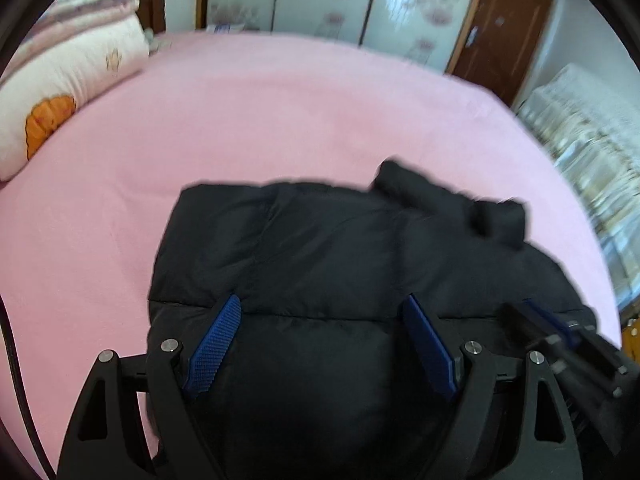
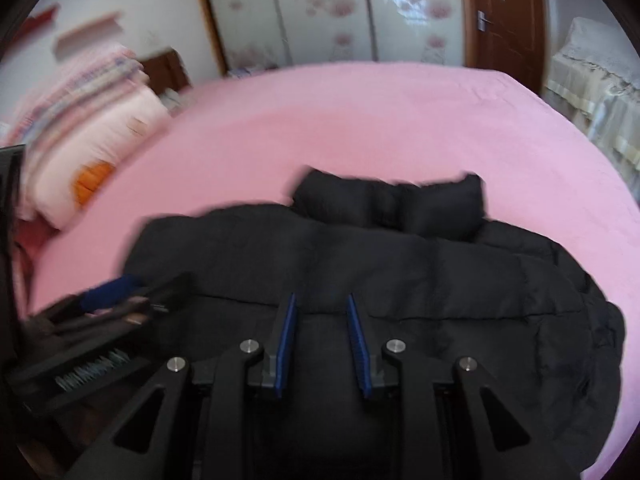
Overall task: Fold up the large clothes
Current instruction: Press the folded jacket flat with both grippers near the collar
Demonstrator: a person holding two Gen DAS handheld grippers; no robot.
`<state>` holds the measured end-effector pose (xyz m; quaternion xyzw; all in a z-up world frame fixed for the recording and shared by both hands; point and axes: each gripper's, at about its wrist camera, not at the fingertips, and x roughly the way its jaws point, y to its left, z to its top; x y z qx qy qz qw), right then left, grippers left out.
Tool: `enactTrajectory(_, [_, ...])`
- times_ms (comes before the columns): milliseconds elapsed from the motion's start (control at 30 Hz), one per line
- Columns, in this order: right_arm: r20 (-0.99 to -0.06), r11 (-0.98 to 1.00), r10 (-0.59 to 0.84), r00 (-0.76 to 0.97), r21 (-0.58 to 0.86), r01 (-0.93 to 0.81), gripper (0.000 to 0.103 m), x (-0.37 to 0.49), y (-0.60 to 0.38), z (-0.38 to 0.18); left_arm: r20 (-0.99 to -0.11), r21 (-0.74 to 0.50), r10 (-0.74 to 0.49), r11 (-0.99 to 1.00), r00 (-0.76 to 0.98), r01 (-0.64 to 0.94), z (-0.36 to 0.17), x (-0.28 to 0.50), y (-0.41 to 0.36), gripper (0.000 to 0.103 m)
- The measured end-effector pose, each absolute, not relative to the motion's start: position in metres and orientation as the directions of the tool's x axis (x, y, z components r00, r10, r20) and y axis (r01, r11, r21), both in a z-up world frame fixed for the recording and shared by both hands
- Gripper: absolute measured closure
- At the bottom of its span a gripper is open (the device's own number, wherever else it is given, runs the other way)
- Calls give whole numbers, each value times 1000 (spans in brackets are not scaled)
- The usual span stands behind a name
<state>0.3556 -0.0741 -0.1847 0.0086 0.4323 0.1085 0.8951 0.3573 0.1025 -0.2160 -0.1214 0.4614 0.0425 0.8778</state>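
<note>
Bedroom scene seen from two gripper-mounted cameras, both aimed down at a black puffer jacket (image 1: 328,248) spread on a pink bed sheet (image 1: 260,112). Everything below is placed relative to that jacket. It lies on the near part of the sheet, collar (image 2: 390,206) at its far edge, quilted body toward the cameras, with one side bunched and rumpled at its right edge in the right wrist view. Above the jacket's near panel hovers the left gripper (image 1: 322,346), its blue-padded jaws spread wide with only loose fabric showing behind them and nothing pinched. Just to the right of it, also over the near panel, the right gripper (image 2: 322,346) has its jaws parted by a narrow gap, again clamping nothing. Each gripper appears blurred at the edge of the other's view. Far to the jacket's left sits a stack of folded quilts (image 1: 72,80); beyond the jacket's far edge stand wardrobe doors (image 2: 320,12) with a pink flower pattern and a brown door (image 1: 500,36). The step in hand looks like a fresh grasp for the next fold. To do it well, each gripper should probably take a separate edge point of the jacket, bite deep into the puffy layers, lift evenly, and carry the fold over flat so trapped air does not spring it open.
</note>
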Motion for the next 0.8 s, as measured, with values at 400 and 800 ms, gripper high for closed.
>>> enactTrajectory(400, [-830, 983, -77, 553, 28, 179, 76, 373, -241, -231, -858, -102, 38, 965, 512, -242, -259, 377, 136, 11])
enactTrajectory(800, [-793, 966, 21, 608, 173, 193, 73, 342, -238, -182, -857, -150, -8, 960, 515, -235, -213, 344, 135, 11])
